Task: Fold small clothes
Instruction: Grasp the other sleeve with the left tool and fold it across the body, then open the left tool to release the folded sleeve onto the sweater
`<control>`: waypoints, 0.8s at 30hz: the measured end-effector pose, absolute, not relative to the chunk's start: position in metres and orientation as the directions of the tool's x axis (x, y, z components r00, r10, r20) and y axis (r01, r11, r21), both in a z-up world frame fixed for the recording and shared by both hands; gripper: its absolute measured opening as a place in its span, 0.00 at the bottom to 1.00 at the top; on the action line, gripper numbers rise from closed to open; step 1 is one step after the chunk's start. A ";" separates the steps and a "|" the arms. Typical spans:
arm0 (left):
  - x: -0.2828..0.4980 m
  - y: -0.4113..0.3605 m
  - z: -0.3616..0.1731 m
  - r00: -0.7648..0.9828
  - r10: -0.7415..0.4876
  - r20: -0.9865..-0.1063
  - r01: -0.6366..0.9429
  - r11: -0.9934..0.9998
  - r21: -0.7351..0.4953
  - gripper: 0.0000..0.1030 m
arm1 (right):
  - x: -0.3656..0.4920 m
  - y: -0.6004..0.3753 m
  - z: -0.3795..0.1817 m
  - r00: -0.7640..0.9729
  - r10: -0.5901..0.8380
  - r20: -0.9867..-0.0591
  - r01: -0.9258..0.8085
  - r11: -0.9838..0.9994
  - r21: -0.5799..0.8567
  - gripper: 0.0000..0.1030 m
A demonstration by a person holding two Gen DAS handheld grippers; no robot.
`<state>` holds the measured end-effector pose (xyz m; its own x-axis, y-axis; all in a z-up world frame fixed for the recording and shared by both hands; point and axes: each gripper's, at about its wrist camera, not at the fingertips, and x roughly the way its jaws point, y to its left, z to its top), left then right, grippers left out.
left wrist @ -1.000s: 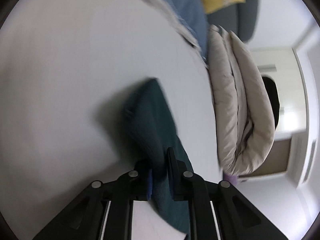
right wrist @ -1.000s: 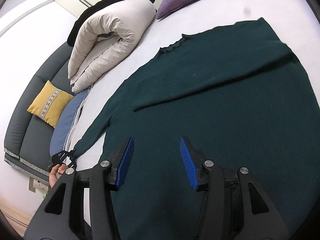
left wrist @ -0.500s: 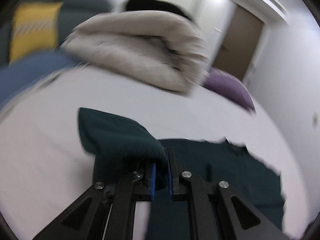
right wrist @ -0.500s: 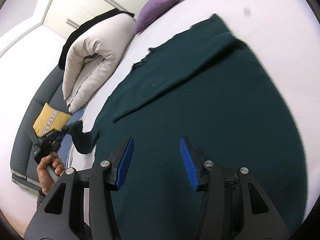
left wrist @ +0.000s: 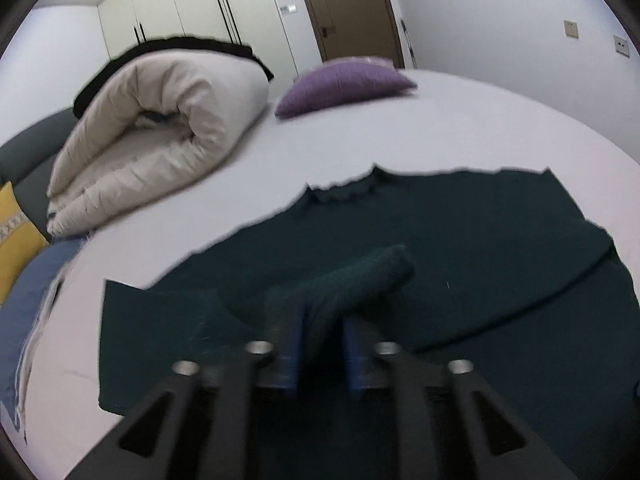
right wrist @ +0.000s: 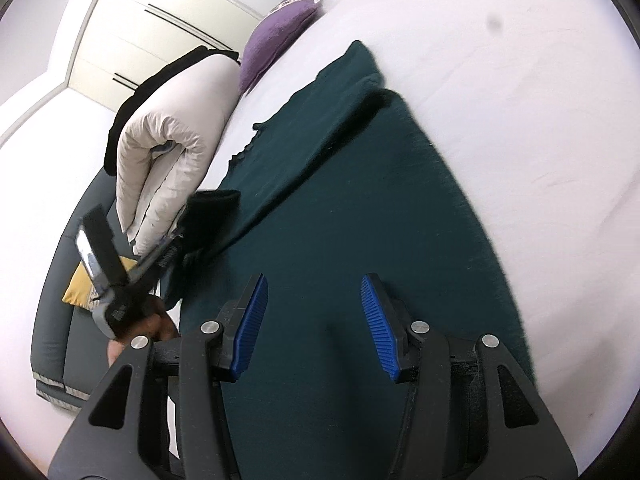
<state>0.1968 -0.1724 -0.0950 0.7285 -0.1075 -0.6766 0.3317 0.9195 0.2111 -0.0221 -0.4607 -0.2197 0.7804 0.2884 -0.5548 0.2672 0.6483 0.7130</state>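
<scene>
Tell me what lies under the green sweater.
The sweater lies flat on the white sheet, which shows all around it. Whatever is directly beneath its body is covered. The left tool holds one sleeve above the body; the other is folded across the chest.

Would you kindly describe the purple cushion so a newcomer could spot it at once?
Start from the white bed where the dark green sweater lies spread. Beyond the sweater's neckline, near the far edge, sits the purple cushion, right of the rolled cream duvet. It is the only purple thing there, small and flattish.

Bedroom: bed (left wrist: 460, 128), wardrobe (left wrist: 192, 4), rolled duvet (left wrist: 160, 136).
</scene>
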 end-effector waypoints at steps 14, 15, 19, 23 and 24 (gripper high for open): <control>0.134 -0.062 -0.084 0.703 -0.190 -0.685 0.277 0.961 0.018 0.91 | 0.079 -0.412 -0.168 0.740 0.353 -0.573 0.133 0.758 0.638 0.57; 0.134 -0.050 -0.084 0.706 -0.193 -0.681 0.255 0.967 -0.010 0.91 | 0.092 -0.405 -0.165 0.727 0.357 -0.586 0.131 0.766 0.629 0.57; 0.138 -0.011 -0.087 0.708 -0.200 -0.677 0.178 0.979 -0.104 0.91 | 0.152 -0.365 -0.161 0.660 0.400 -0.636 0.076 0.806 0.586 0.57; 0.136 0.019 -0.089 0.707 -0.233 -0.668 0.133 0.971 -0.197 0.90 | 0.203 -0.339 -0.180 0.594 0.336 -0.731 0.116 0.863 0.492 0.56; 0.134 0.024 -0.089 0.709 -0.238 -0.664 0.125 0.969 -0.214 0.91 | 0.212 -0.335 -0.186 0.579 0.319 -0.750 0.128 0.874 0.470 0.54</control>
<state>0.1344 0.0243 -0.0888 0.7088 -0.2378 -0.6642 0.1250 0.9689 -0.2135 0.2124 -0.3347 -0.1860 0.5792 0.3185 -0.7504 0.1280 0.8736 0.4696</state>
